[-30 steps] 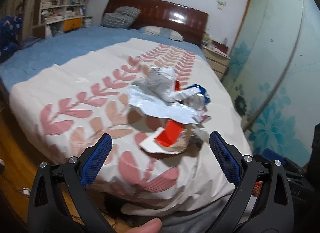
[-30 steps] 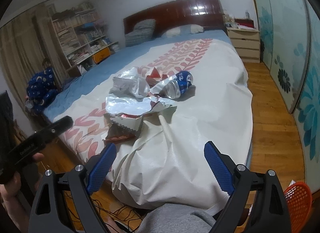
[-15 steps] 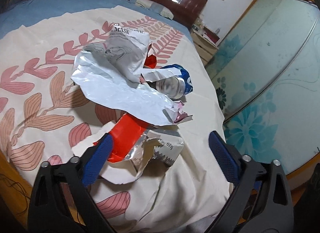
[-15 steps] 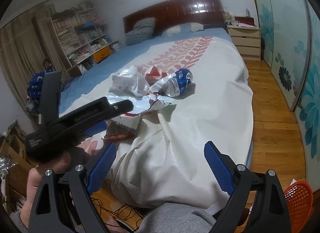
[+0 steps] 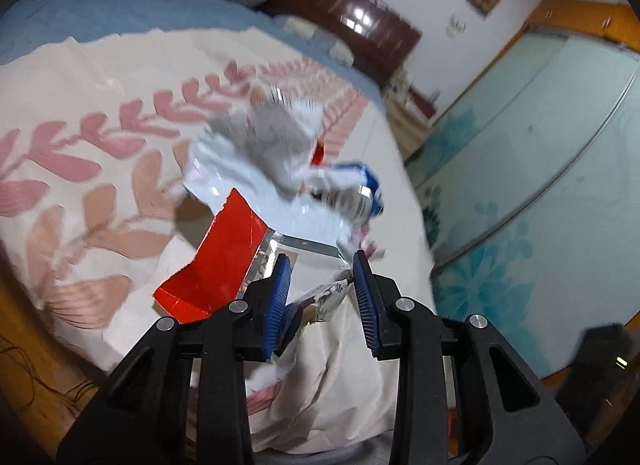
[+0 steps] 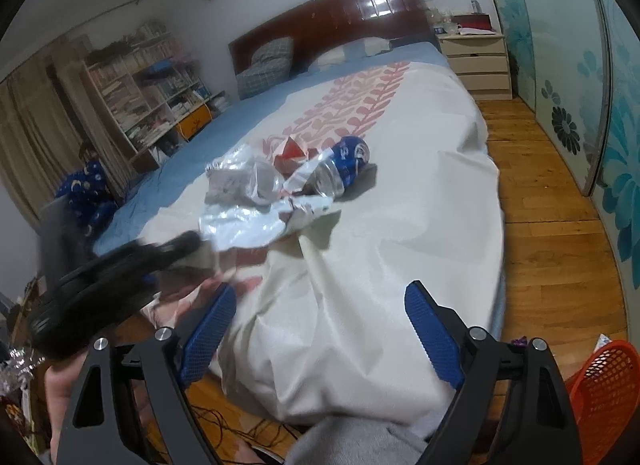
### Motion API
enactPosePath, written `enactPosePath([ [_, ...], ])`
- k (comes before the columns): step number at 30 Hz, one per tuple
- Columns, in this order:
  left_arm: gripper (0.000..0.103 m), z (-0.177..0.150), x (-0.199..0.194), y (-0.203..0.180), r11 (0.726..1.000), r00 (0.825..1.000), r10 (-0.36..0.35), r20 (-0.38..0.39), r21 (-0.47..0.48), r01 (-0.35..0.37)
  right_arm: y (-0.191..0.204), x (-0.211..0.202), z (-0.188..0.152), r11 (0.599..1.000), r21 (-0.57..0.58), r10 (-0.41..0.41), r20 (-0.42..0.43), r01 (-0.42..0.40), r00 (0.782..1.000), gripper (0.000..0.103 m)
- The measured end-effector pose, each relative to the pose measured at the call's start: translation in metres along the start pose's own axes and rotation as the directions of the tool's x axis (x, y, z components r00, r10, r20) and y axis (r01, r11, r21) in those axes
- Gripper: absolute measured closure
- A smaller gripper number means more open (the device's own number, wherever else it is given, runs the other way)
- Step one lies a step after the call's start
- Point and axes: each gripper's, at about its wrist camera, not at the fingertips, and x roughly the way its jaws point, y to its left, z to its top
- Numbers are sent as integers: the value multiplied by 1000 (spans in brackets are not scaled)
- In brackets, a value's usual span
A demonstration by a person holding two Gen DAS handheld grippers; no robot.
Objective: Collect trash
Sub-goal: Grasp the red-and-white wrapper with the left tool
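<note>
The trash lies in one loose heap on the cream bedspread [image 6: 400, 225] with its pink leaf print, toward the foot of the bed and nearer the edge that faces the sliding wardrobe doors [image 5: 540, 153].

The left tongs [image 5: 320, 289] sit low over the near end of the heap, and their jaws are closing. Between the blue pads lies the torn end of a crumpled foil wrapper [image 5: 324, 297], the one with a red panel [image 5: 224, 257] spreading out to the left of the left pad. The wrapper lies against the left pad, while a gap shows at the right pad, so the grip is not closed yet. In the right wrist view these tongs appear as a dark blur [image 6: 120, 273] at the near left edge of the bedspread.

Beyond the wrapper lies a large silver foil sheet [image 5: 260, 193], and on its far side a grey crumpled bag [image 5: 276, 133]. A squashed blue can [image 6: 344, 169] lies on its side at the right end of the heap, its open silver end turned toward the foot of the bed. A small red and white carton [image 6: 292, 153] lies just beside the can, toward the headboard [image 6: 360, 13].

The right tongs [image 6: 320, 329] hang above the foot corner of the bed, well apart from the heap. Their jaws stand wide, easing inward a little, with only bedspread between them.

An orange mesh basket [image 6: 600, 393] stands on the wooden floor [image 6: 552, 257] at the lower right, beside the foot of the bed.
</note>
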Motion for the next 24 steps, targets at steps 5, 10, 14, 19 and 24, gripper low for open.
enactPosePath([
  [5, 71, 8, -33, 17, 999, 994, -37, 98, -36, 41, 17, 54, 33, 1000, -2, -29, 17, 29, 999, 20],
  [10, 71, 10, -37, 29, 997, 994, -29, 109, -61, 35, 23, 120, 49, 993, 25, -115, -58, 117, 992, 26],
  [14, 71, 13, -35, 31, 997, 994, -37, 103, -62, 44, 28, 134, 54, 986, -5, -169, -36, 168, 985, 27],
  [19, 71, 15, -32, 30, 996, 994, -56, 99, -57, 61, 45, 111, 61, 961, -190, -178, 135, 202, 975, 27],
  [24, 70, 16, -23, 31, 997, 996, -58, 75, -50, 62, 48, 134, 65, 945, -297, -119, 71, 134, 990, 43],
])
